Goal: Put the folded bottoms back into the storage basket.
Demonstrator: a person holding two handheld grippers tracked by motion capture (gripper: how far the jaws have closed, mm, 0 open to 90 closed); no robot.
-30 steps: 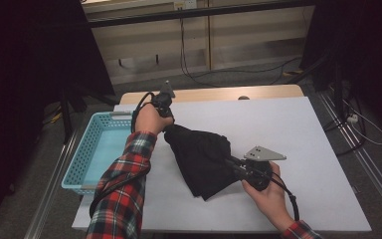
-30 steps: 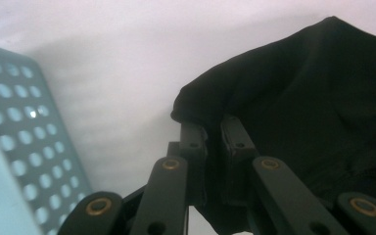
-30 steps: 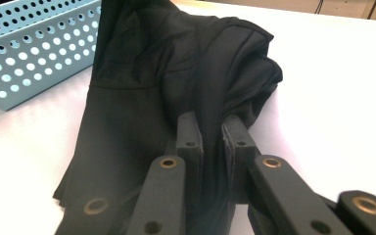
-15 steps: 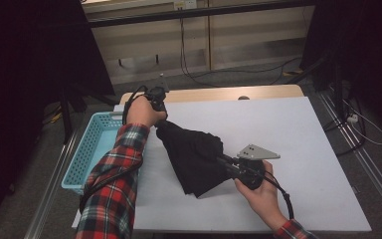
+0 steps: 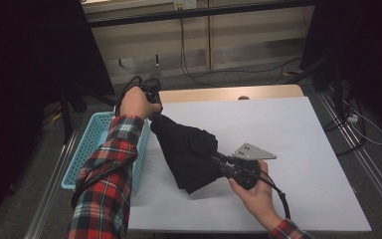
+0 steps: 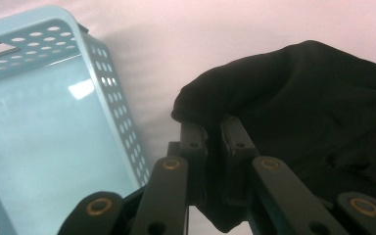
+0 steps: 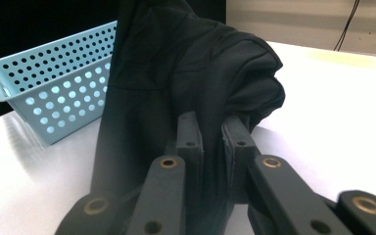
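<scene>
A black cloth garment (image 5: pixel 189 152) hangs bunched between both grippers above the white table (image 5: pixel 298 134). My left gripper (image 5: pixel 154 112) holds its upper end high beside the blue basket (image 5: pixel 87 154), shut on the fabric (image 6: pixel 293 107); in the left gripper view (image 6: pixel 214 125) the jaws pinch a fold. My right gripper (image 5: pixel 214 157) is lower and nearer the front, shut on the other end of the garment (image 7: pixel 176 73), with the jaws (image 7: pixel 213 122) closed on the cloth. The cloth's lower edge droops close to the table.
The perforated blue basket (image 6: pixel 34 127) stands at the table's left edge and looks bare inside; it also appears behind the cloth (image 7: pixel 49 93). A wooden strip (image 5: pixel 229 93) runs along the table's far edge. Cables lie on the floor beyond.
Both hands have lifted the garment and shifted it left toward the basket. The left hand rose most, so the cloth now hangs more steeply.
</scene>
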